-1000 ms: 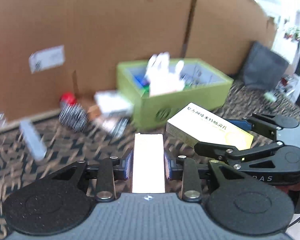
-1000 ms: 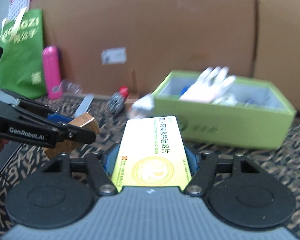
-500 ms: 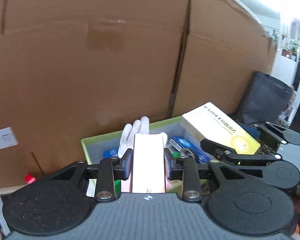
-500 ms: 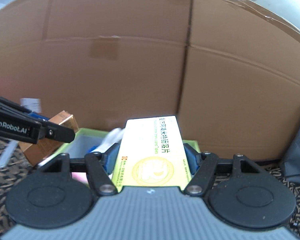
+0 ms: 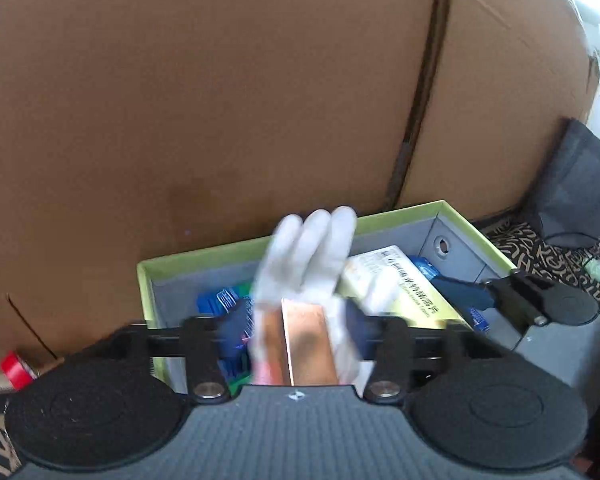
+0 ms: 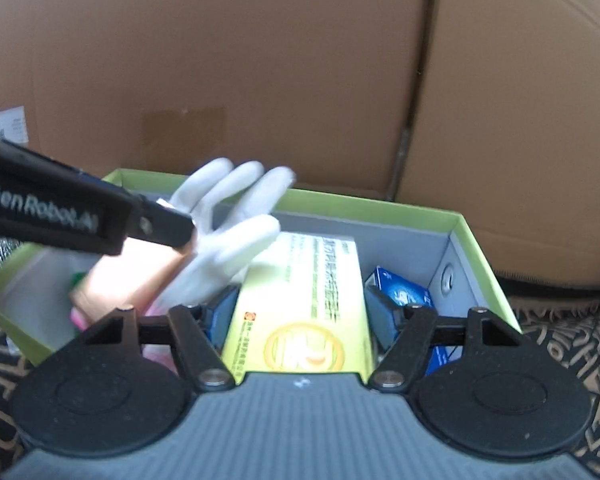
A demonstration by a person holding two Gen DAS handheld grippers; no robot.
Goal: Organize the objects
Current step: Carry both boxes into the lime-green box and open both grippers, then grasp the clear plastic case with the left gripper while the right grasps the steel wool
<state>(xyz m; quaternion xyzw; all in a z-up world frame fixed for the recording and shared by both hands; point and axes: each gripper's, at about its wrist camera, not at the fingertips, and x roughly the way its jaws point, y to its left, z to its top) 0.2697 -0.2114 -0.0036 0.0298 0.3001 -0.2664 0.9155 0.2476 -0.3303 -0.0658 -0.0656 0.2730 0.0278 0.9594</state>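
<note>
**Both boxes let go over the green bin**

Half a second before, you had each box clamped above the bin. At this moment your left gripper [image 5: 306,332] stood with its jaws spread wide of the copper box [image 5: 306,344], which sat loose between them, tipped down against the white glove [image 5: 304,256]. Your right gripper [image 6: 298,316] was likewise parted, a gap showing on either side of the yellow box [image 6: 300,300], whose far end lay inside the green bin [image 6: 476,248] just left of a blue packet [image 6: 400,290]. Neither jaw pressed on anything. By my reading both drops were made; what remained for you was to back out and fetch the clutter outside the bin.
</note>
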